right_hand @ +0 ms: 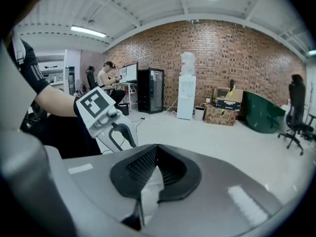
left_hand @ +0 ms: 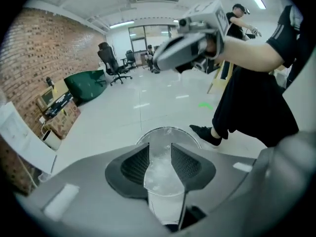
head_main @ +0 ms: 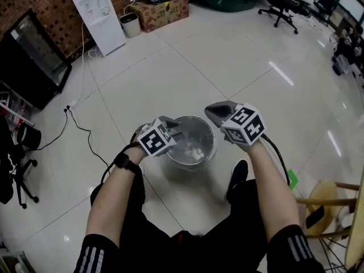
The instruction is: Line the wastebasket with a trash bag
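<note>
A round silver metal wastebasket (head_main: 199, 119) stands on the floor just below both grippers. The left gripper (head_main: 174, 131), over its left rim, has its fingers clenched on a bunched clear plastic trash bag (left_hand: 163, 174) that runs down toward the mouth. The right gripper (head_main: 211, 111), over the opposite rim, pinches a thin fold of the film. Spreading the bag likely means pulling outward across the mouth.

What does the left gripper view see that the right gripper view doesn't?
Only the left gripper view: the wastebasket under the left gripper, a black shoe, the right gripper overhead. Only the right gripper view: a black cabinet, the left gripper's marker cube. Both: brick wall, cardboard boxes, and clear trash bag between their own jaws.
</note>
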### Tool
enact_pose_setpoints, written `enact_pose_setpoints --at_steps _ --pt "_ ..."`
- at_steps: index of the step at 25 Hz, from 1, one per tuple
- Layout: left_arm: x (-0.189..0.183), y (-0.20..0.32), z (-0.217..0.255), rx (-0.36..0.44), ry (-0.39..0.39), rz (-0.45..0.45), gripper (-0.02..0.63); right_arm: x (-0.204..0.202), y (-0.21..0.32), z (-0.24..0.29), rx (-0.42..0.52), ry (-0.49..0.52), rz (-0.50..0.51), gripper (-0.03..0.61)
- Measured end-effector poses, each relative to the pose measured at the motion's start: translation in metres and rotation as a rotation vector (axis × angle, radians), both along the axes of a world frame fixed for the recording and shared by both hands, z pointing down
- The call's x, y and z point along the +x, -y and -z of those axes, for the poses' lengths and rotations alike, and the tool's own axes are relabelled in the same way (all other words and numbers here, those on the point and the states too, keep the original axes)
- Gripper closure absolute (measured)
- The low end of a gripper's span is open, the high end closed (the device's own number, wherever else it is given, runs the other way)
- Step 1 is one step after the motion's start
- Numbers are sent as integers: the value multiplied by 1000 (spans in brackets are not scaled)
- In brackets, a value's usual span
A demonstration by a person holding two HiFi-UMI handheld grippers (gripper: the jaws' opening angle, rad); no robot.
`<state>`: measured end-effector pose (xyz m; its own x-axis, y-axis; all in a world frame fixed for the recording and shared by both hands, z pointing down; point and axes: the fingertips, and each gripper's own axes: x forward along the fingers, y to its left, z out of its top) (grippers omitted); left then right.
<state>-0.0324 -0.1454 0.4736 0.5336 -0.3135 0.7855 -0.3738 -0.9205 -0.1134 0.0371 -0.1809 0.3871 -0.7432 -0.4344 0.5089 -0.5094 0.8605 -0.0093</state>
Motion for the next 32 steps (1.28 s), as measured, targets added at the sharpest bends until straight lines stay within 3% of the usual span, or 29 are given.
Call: enact_pose_setpoints --at_steps 6,10,15,32 --pt "-45 -24 34 35 -97 77 482 -11 -32 -3 -90 84 -18 572" --pt "-49 -26 39 63 -62 38 483 -21 -36 -8 -72 77 -5 572" --pt "-44 -13 41 72 -85 -1 491 -27 -24 -20 -61 12 0 572" --pt "-61 -14 40 90 -104 24 495 -34 -12 -28 -32 -63 25 572"
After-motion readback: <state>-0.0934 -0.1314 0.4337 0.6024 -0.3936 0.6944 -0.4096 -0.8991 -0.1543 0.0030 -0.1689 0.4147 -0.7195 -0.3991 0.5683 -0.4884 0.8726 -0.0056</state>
